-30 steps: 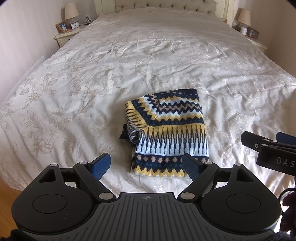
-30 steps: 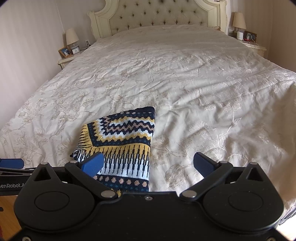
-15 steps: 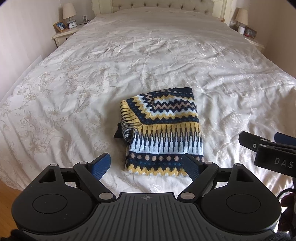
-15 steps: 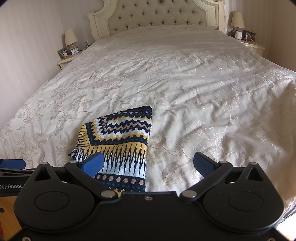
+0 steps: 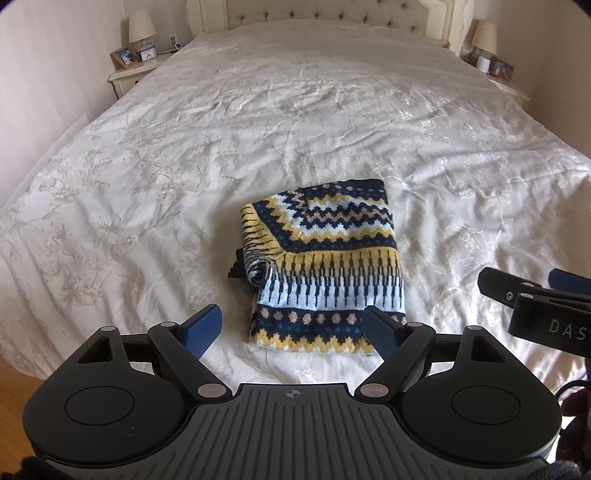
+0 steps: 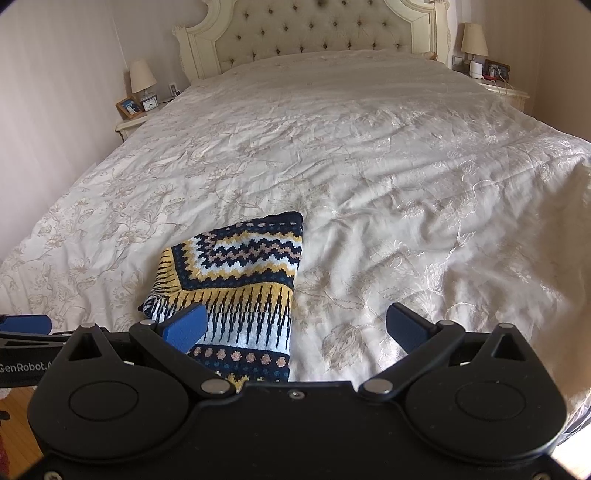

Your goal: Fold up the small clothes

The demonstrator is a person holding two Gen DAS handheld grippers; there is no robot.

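One big bed [image 5: 295, 122] w/ a cream floral-embroidered cover is filling both views, tufted headboard [image 6: 314, 33] at the far end, a nightstand [image 5: 133, 72] w/ lamp on either side. Lying on the cover toward the near edge is the folded sweater [image 5: 325, 266], knit in navy, yellow, pale blue & tan bands; it's sitting flat as a rough rectangle, w/ a rolled bit of fabric bunching out on its left side & something dark poking out beneath there (can't tell what). Left gripper [image 5: 293, 325] is hovering just short of the sweater's near hem, jaws spread wide apart, nothing between them; its left blue pad is sitting over bare cover beside the sweater's near-left corner, its right pad is overlapping the near-right corner in the view, contact not clear. Right gripper [image 6: 295, 325] is also gaping wide & holding nothing; in the right wrist view the sweater [image 6: 236, 288] is lying to the left of centre, its left pad overlapping the striped band, its right pad over bare cover well apart from the knit. Each gripper is showing at the edge of the other's view, so they're side by side, right one [image 5: 535, 299] just off the sweater's right edge.
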